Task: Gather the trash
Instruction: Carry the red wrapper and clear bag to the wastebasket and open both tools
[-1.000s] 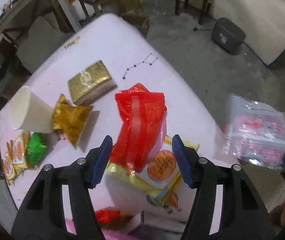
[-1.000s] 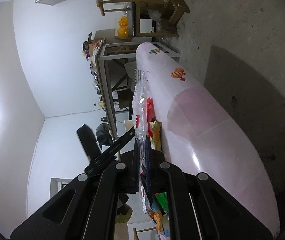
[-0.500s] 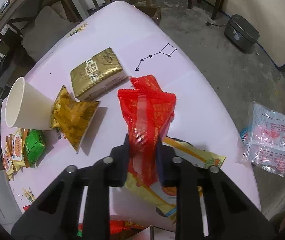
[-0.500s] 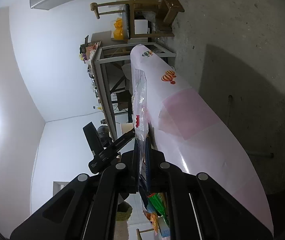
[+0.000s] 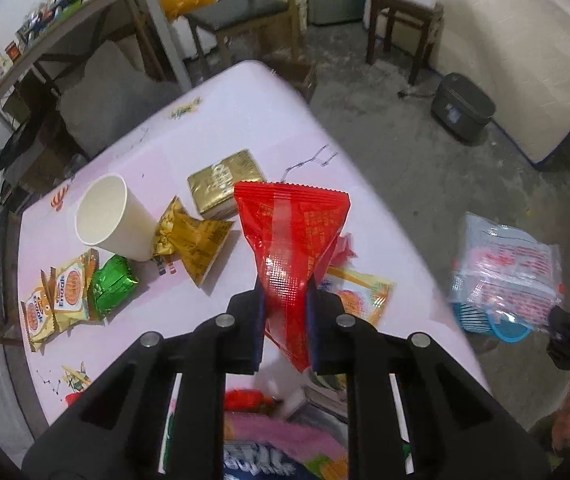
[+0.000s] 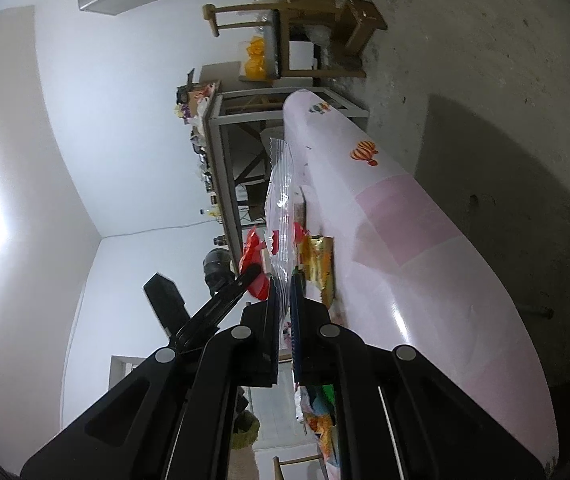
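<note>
Left gripper [image 5: 284,300] pinches red wrapper [image 5: 291,236] | right gripper [image 6: 284,300] clamps clear bag [image 6: 281,204] | risk: slick foil slips, drops onto worktop [image 5: 221,128]

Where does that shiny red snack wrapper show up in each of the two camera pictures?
Left wrist view: red crinkly plastic wrapper in the centre, pinched in the left gripper.
Right wrist view: left of centre, a red patch behind the clear plastic bag.
Shared landmark: the pink table.
</note>
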The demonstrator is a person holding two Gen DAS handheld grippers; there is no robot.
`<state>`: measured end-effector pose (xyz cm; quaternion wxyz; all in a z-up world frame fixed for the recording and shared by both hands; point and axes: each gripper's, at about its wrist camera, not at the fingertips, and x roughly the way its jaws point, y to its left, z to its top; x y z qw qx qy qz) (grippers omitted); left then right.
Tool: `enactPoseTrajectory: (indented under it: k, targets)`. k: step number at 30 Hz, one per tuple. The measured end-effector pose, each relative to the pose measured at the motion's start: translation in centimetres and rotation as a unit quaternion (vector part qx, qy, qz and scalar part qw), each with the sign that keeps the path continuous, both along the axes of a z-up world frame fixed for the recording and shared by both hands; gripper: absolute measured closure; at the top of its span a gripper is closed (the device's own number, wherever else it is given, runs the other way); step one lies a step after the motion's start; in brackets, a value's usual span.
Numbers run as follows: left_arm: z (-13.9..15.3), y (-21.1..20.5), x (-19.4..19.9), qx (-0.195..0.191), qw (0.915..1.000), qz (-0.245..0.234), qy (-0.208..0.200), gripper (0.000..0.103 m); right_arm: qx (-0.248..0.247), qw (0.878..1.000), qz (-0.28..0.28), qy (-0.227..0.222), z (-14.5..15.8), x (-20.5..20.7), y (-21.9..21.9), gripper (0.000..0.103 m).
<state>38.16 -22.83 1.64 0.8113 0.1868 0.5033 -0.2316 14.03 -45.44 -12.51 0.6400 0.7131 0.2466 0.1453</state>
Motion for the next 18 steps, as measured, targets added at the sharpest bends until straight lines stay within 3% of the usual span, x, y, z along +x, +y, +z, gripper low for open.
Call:
enactPoseTrajectory:
  k: [5,10,13,18]
  targets:
    - [2.2,-3.2,-4.2,-0.032,0.9984,-0.046,0.000,0.088,-0.011,1.000,-0.020,-0.003,1.1,-3.3,-1.5,0.098]
    - [2.6,-9.4,-10.8,-0.060,0.9899,-0.127,0.024,0.088,-0.044,0.996,-0.074,0.011,1.8,-9.5,-5.2,0.098]
    - [1.3,-14.3,-15.2,-0.061,0.9805,-0.181,0.048,0.088,-0.069,0.989,-0.125,0.032,1.4,-14.4,-8.2,0.098]
    - [-4.3,-23.4,-21.9,-0.032,0.9615,-0.250,0.109,0.088,-0.099,0.970,-0.198,0.105,-1.3,-21.5,-11.9,0.098]
